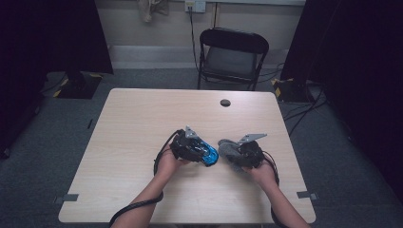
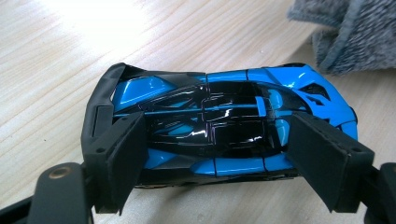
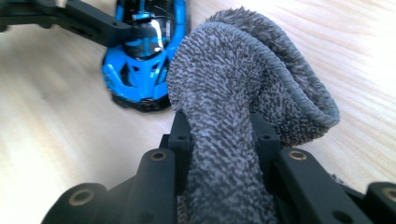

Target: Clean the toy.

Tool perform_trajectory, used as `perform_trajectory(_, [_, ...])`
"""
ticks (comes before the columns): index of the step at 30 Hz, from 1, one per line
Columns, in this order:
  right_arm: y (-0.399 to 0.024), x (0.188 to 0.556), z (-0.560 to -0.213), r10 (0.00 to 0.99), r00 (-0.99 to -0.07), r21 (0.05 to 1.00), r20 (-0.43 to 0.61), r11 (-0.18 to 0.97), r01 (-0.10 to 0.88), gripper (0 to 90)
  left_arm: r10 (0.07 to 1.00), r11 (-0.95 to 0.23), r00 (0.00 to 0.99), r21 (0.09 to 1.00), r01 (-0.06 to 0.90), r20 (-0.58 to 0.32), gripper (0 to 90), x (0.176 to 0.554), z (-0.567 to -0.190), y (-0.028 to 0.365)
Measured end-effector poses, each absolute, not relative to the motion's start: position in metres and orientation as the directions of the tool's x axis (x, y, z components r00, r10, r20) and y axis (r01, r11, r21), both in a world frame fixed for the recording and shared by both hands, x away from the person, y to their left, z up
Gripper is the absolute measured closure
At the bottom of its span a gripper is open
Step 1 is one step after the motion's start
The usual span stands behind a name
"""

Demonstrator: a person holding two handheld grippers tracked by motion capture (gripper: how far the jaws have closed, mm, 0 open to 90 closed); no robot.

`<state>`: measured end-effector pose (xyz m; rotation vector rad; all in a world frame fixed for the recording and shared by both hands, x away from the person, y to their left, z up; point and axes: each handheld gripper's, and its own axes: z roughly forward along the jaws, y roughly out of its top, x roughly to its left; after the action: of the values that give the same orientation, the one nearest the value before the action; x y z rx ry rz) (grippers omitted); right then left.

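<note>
A blue and black toy car (image 1: 209,155) lies on the wooden table (image 1: 142,123) near its middle. My left gripper (image 1: 199,150) reaches down over it. In the left gripper view the two pads (image 2: 126,154) sit against the car (image 2: 224,121) on either side of its cabin, shut on it. My right gripper (image 1: 234,156) is just right of the car and is shut on a grey fluffy cloth (image 1: 227,149). In the right gripper view the cloth (image 3: 233,79) bulges out past the jaws of the right gripper (image 3: 222,135), right beside the car's nose (image 3: 135,79).
A black folding chair (image 1: 233,52) stands behind the table's far edge. A round dark cable hole (image 1: 225,102) sits in the tabletop at the back. Cables trail from both grippers toward the near edge.
</note>
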<state>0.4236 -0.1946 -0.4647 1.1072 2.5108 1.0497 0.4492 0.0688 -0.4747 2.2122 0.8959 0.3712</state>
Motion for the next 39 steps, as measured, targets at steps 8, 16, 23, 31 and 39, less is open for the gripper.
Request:
perform_trajectory(8, [-0.193, 0.434, -0.473, 0.738, -0.668, 0.669, 0.098, 0.448, 0.593, 69.0, 0.694, -0.515, 0.720, 0.701, 0.494, 0.001, 20.2, 0.449, -0.474, 0.068])
perform_trajectory(16, [-0.185, 0.433, -0.479, 0.732, -0.677, 0.651, 0.071, 0.480, 0.588, 69.0, 0.694, -0.513, 0.720, 0.702, 0.494, 0.000, 20.3, 0.449, -0.474, 0.068])
perform_trajectory(23, [-0.180, 0.429, -0.480, 0.715, -0.696, 0.651, 0.068, 0.498, 0.574, 69.0, 0.694, -0.514, 0.720, 0.701, 0.495, 0.001, 20.2, 0.449, -0.474, 0.067])
perform_trajectory(31, [-0.178, 0.424, -0.480, 0.702, -0.708, 0.653, 0.081, 0.499, 0.570, 69.0, 0.693, -0.516, 0.721, 0.700, 0.494, 0.002, 20.2, 0.449, -0.474, 0.067])
perform_trajectory(39, [-0.175, 0.416, -0.480, 0.682, -0.724, 0.655, 0.102, 0.502, 0.565, 69.1, 0.694, -0.516, 0.720, 0.700, 0.493, 0.004, 20.2, 0.449, -0.474, 0.067])
